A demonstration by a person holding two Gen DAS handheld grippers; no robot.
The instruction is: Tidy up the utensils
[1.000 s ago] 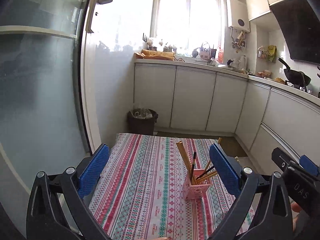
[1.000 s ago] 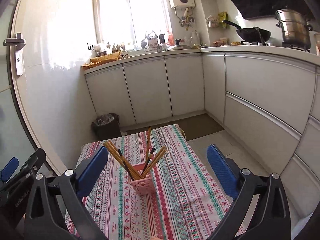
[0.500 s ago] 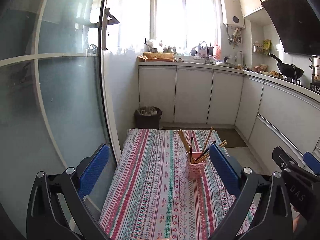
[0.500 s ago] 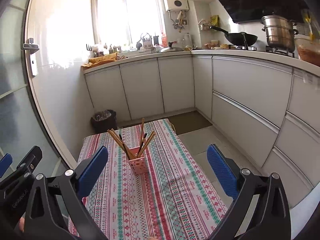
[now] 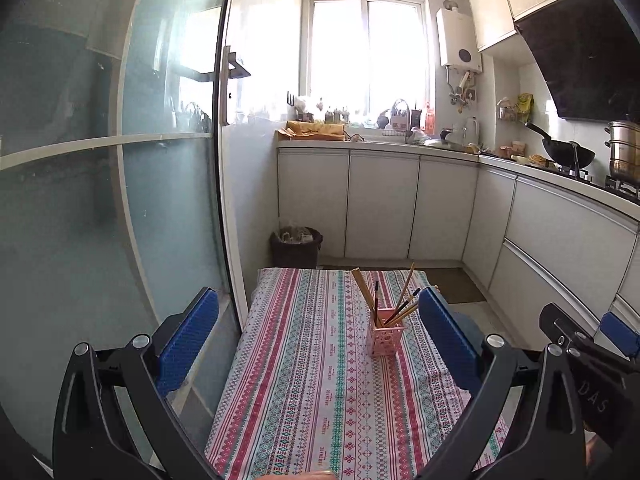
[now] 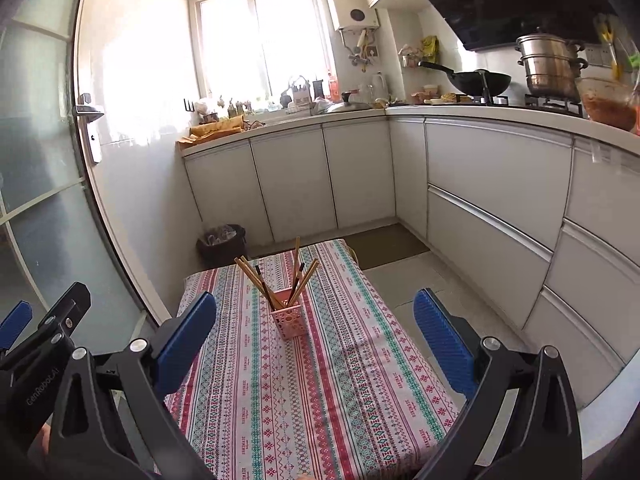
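Since the chopsticks (image 6: 276, 280) all stand in the pink holder (image 6: 289, 318) mid-bench (image 6: 360, 380), sorting looks finished; both left gripper (image 5: 318, 338) and right gripper (image 6: 316, 338) hover well short, fingers spread and empty, so any next move is checking for strays.

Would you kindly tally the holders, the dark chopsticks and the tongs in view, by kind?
Pink perforated plastic holder: 1
Dark slender chopsticks: 2
Left tongs and right tongs, blue-padded, open: 2
Total: 5
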